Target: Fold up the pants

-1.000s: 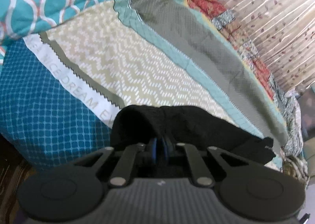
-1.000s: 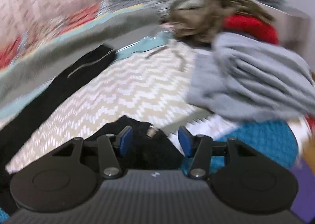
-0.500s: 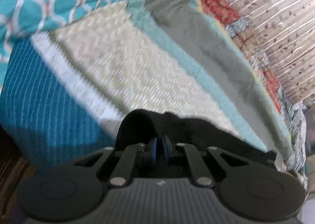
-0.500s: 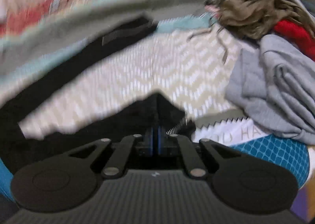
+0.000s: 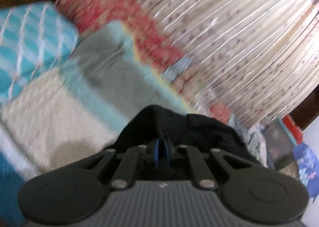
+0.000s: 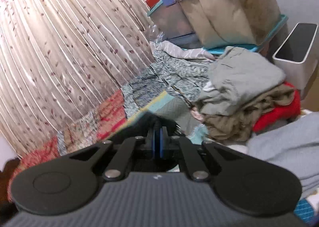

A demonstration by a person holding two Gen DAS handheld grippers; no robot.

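The black pants (image 5: 191,127) bunch over my left gripper (image 5: 161,152), whose blue pads are shut on the fabric, lifted above the patterned bedspread (image 5: 59,111). In the right wrist view my right gripper (image 6: 157,143) is also shut on a dark edge of the pants (image 6: 139,125), held up and pointing toward the far side of the bed. Most of the pants hang below and are hidden by the gripper bodies.
A pleated leaf-print curtain (image 6: 69,47) runs along the far side of the bed. A pile of grey, brown and red clothes (image 6: 249,103) lies at the right, with a white bin (image 6: 295,51) and covered boxes (image 6: 219,7) behind. A teal pillow (image 5: 30,43) lies at left.
My right gripper closed on the pants. Both grippers then lifted the fabric and swung up and toward the far side of the bed, so the curtain now fills the views.
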